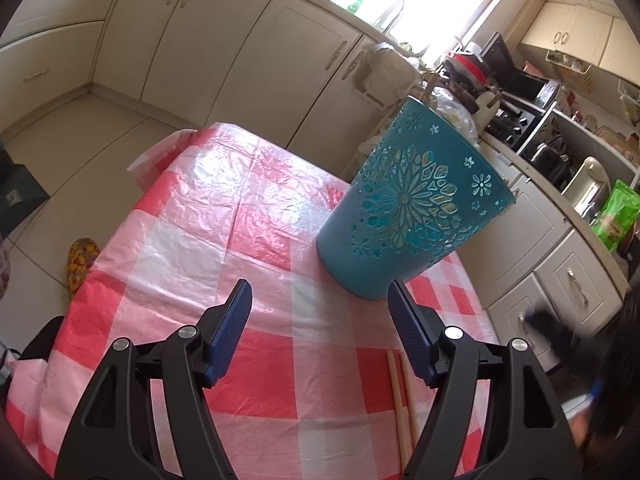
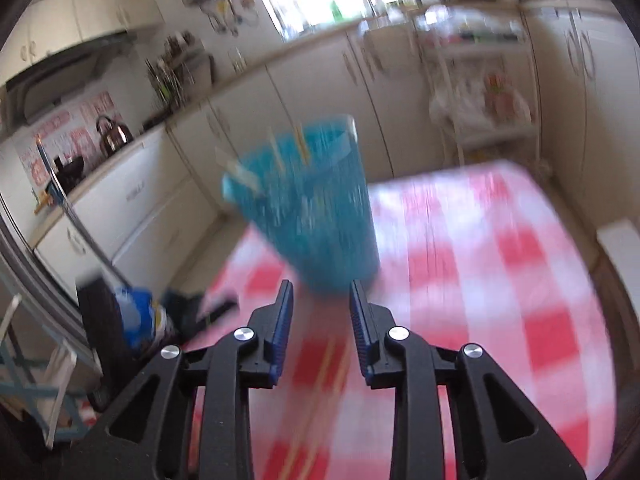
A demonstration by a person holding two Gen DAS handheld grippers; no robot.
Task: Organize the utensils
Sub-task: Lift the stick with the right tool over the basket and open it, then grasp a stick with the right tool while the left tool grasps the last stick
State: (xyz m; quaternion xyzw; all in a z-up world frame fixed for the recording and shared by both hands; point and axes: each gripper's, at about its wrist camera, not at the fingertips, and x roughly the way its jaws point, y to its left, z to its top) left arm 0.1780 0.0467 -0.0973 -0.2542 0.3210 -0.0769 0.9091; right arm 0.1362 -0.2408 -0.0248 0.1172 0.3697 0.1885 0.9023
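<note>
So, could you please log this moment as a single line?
left tongs: open, empty | right tongs: open, empty | blue cup: upright on tablecloth | chopsticks: on tablecloth

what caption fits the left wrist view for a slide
Open left gripper hovers before a teal cup on a checked tablecloth, wooden sticks below.

Holder (image 1: 412,208) on table (image 1: 224,208), chopsticks (image 1: 402,404) before it, cabinets (image 1: 224,48) behind.

My fingers (image 1: 236,320) are black with dark blue pads. The holder (image 1: 412,208) ahead is teal, cut with pale flower and snowflake patterns. The tablecloth (image 1: 224,216) is red, pink and white check. Near right, two sticks (image 1: 402,400) are tan.
</note>
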